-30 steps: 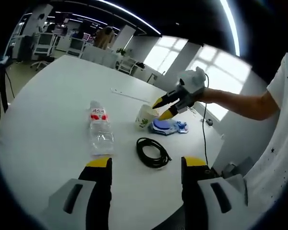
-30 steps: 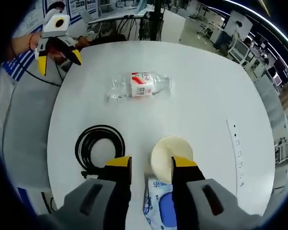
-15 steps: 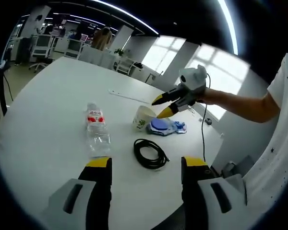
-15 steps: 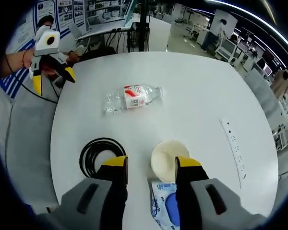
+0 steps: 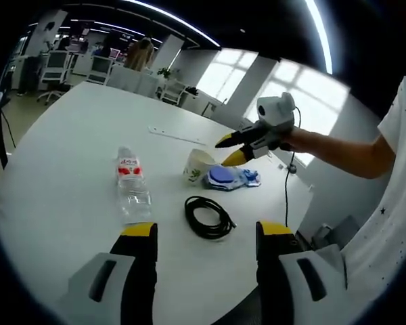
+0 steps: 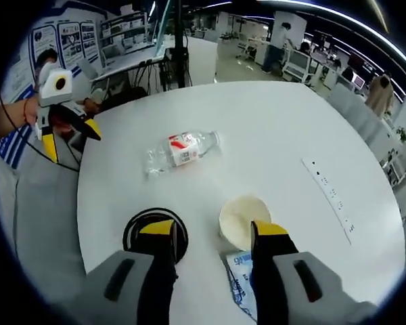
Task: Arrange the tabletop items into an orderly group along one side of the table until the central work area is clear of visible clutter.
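Note:
On the round white table (image 5: 61, 156) a clear water bottle (image 5: 130, 193) with a red label lies on its side. To its right stand a cream paper cup (image 5: 199, 166), a blue-and-white packet (image 5: 227, 178) and a black cable coil (image 5: 208, 217). My left gripper (image 5: 207, 230) is open above the near table edge, holding nothing. My right gripper (image 5: 228, 152) hovers open just above and right of the cup. In the right gripper view, the right gripper (image 6: 213, 229) brackets the cup (image 6: 242, 220), apart from it. The bottle (image 6: 181, 150), coil (image 6: 143, 230), packet (image 6: 240, 284) and left gripper (image 6: 71, 139) also show.
A white power strip (image 5: 176, 135) lies flat on the far side of the table (image 6: 328, 193). A cord hangs off the table edge by the packet (image 5: 287, 196). Office chairs and desks stand beyond the table. A person's arm in a white sleeve (image 5: 392, 128) holds the right gripper.
The right gripper has lifted and drawn back a little from the cup, staying open. The left view has pulled back slightly. No item on the table has moved.

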Available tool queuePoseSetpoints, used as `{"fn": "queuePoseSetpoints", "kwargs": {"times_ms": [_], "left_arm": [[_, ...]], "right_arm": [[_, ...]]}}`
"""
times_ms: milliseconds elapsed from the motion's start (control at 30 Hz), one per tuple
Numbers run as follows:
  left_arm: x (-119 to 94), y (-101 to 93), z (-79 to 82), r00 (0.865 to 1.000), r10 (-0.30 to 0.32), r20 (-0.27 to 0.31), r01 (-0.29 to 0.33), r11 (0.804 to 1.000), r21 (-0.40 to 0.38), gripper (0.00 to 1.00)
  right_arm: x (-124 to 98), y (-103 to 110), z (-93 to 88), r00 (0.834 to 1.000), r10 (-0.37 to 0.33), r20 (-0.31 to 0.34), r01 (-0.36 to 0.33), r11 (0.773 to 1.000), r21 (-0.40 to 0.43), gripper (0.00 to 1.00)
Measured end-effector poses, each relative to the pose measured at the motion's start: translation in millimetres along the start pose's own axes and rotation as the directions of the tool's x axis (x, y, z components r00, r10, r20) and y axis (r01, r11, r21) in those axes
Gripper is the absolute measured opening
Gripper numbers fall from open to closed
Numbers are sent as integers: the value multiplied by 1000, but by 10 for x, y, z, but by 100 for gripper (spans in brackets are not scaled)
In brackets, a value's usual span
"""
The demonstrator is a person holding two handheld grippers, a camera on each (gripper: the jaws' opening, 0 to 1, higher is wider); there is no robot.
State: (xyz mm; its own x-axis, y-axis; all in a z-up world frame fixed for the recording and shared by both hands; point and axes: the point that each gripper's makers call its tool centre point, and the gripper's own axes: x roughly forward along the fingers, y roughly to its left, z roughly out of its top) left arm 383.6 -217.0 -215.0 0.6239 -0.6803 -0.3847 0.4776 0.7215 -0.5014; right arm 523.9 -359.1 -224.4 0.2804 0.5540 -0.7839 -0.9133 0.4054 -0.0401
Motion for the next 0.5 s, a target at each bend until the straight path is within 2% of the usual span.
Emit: {"fn": "queuePoseSetpoints", "kwargs": {"times_ms": [167, 300, 500], "left_arm": [[20, -26, 10, 1000, -7, -8, 7, 1000, 10, 59], [55, -73, 19, 1000, -20, -19, 21, 1000, 24, 59], [99, -119, 43, 999, -36, -32, 37, 999, 39, 59]], "right_arm": [[-39, 44, -21, 1000, -15, 18, 15, 999, 44, 43], [-68, 107, -28, 998, -28, 54, 21, 992, 126, 44], [-74, 196, -103, 997, -40, 64, 28, 982, 184, 44]]}}
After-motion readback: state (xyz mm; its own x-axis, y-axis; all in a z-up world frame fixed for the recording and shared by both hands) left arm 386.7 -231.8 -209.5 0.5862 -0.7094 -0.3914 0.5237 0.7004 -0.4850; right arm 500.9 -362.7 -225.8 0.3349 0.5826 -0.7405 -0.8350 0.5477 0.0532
